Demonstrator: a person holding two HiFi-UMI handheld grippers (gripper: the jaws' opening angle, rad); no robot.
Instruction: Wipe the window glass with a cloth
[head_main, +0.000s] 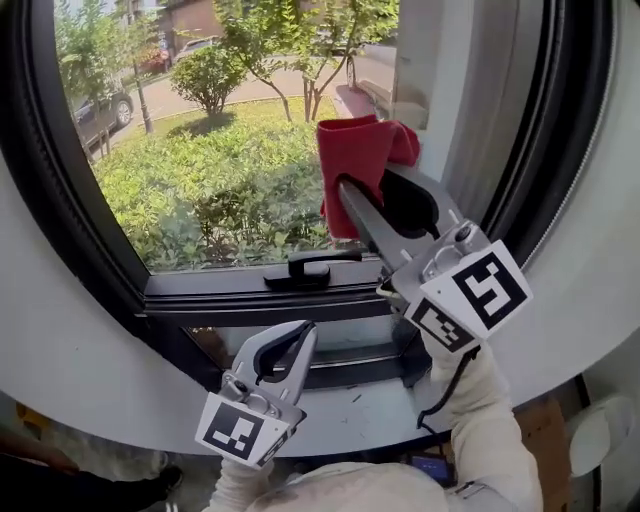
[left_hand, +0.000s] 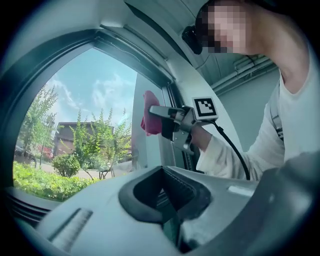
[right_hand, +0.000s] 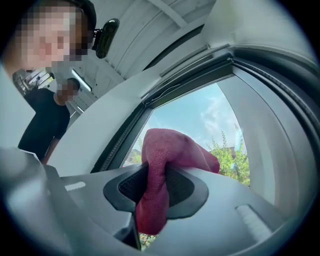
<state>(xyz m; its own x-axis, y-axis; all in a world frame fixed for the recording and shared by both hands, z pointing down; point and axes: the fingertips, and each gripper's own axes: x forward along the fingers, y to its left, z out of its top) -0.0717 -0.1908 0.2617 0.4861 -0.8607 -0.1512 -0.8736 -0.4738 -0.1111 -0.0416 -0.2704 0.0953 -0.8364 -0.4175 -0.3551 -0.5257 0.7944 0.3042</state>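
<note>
The cloth (head_main: 355, 160) is red, bunched and folded, with a tail hanging down; the right gripper (head_main: 372, 190) is clamped on it, holding it up at the glass (head_main: 220, 150) by the pane's right edge; the left gripper (head_main: 303, 332) hangs low over the sill (head_main: 380, 400), jaws together on nothing.

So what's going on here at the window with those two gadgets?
A person is holding a gripper in each hand. The right gripper has its fingers clamped on a red cloth and holds it up at the window glass, towards the pane's right side. The left gripper hangs low by the window's lower frame, shut with nothing in it.
</note>
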